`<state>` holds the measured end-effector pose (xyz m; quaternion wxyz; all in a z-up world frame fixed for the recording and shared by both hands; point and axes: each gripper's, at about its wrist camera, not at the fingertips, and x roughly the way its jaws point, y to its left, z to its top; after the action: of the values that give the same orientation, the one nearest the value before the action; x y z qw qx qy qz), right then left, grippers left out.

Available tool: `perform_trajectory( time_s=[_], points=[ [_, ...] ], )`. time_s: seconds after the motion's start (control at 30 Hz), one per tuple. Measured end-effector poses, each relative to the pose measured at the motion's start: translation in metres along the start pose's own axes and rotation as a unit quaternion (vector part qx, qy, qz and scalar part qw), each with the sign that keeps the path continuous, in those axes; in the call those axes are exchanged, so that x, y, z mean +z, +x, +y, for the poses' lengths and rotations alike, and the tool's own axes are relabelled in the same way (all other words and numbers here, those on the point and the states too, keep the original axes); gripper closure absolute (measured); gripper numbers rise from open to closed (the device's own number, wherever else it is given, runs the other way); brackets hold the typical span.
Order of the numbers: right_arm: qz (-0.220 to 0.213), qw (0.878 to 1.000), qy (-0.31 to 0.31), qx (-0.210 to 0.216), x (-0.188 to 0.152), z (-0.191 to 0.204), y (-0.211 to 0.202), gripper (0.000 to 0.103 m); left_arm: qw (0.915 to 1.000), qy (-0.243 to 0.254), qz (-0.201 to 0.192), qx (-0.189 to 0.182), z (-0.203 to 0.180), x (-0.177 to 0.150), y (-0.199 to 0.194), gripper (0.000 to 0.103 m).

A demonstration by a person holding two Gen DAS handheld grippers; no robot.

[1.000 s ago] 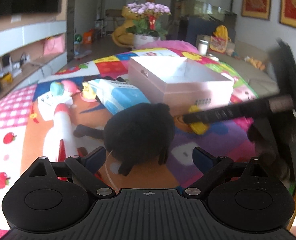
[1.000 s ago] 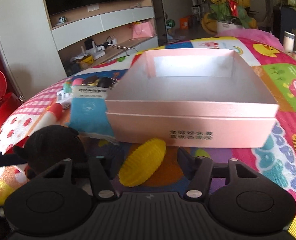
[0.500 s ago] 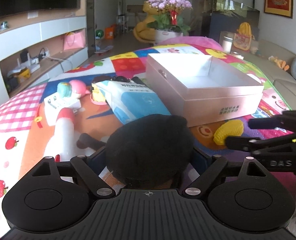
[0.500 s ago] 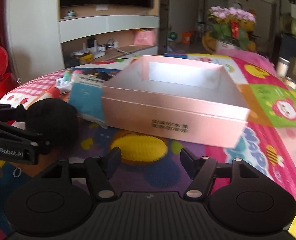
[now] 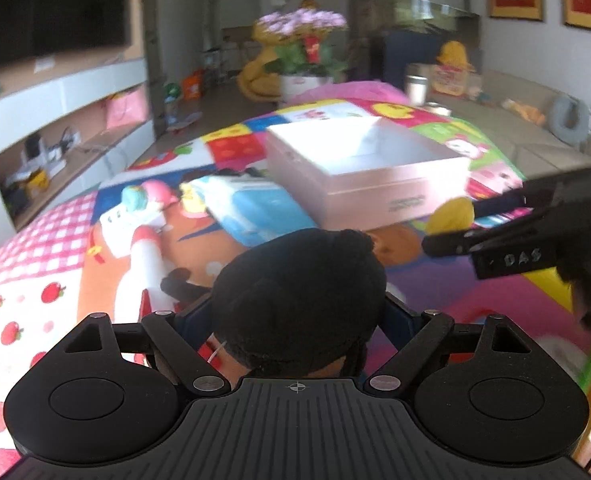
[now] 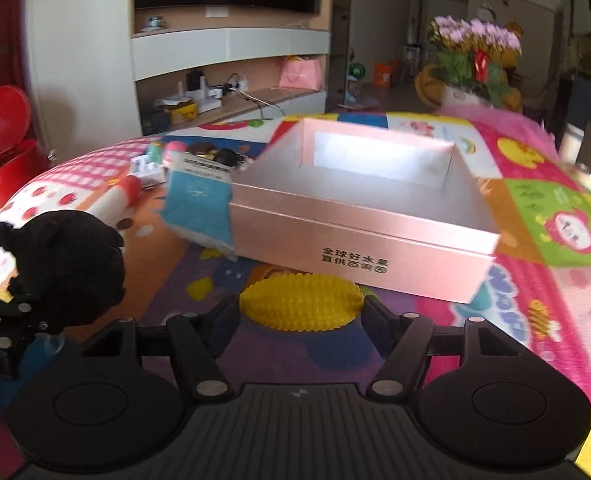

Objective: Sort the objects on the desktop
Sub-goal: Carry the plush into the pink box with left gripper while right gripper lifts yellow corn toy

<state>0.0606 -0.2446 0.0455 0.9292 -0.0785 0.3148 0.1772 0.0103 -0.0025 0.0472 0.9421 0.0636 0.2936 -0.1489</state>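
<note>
In my left wrist view, the left gripper (image 5: 297, 320) sits at bottom centre with its jaws clamped on a black plush (image 5: 299, 300), which fills the lower middle of the frame and hides the fingertips. In my right wrist view, the right gripper (image 6: 300, 312) sits at bottom centre with its jaws closed against both ends of a yellow corn (image 6: 300, 302), a ribbed oval lying crosswise between them. I cannot tell whether either item is lifted off the mat (image 6: 555, 292) or resting on it. The pink box (image 6: 359, 224) is open-topped and occupies the centre of the right view, just beyond the corn; its front wall carries dark printed characters. In the left view the box (image 5: 359, 176) lies at centre right, and the right gripper (image 5: 451, 226) enters from the right edge with the corn (image 5: 453, 214) at its tip, near the box's front corner. In the right view the plush (image 6: 67, 264) appears at the left edge, held by the left gripper (image 6: 13, 300). A blue packet (image 6: 197, 208) leans against the box's left side. A white-and-red bottle (image 5: 147, 268) lies on the mat at centre left of the left view, beside the plush. Small toys (image 5: 143, 200) sit beyond the bottle, toward the upper left. Both views show motion blur.
</note>
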Motion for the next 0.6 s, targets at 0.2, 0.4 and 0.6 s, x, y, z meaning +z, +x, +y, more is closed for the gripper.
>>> perform_trajectory(
  time_s=[0.2,0.4,0.6],
  points=[
    [-0.031,0.998,-0.038,-0.031,-0.011,-0.006,-0.069,0.036,0.9973,0.018,-0.056,-0.043,-0.017,0.025,-0.040,0.014],
    [-0.115,0.990,-0.002,-0.076,0.007,-0.029,-0.116,0.036,0.9889,0.028,-0.122,-0.080,-0.027,0.092,-0.044,0.014],
    [-0.178,0.978,0.012,-0.110,0.051,-0.047,-0.093,0.036,0.9800,-0.030,-0.159,-0.116,-0.022,0.176,0.008,0.013]
  ],
)
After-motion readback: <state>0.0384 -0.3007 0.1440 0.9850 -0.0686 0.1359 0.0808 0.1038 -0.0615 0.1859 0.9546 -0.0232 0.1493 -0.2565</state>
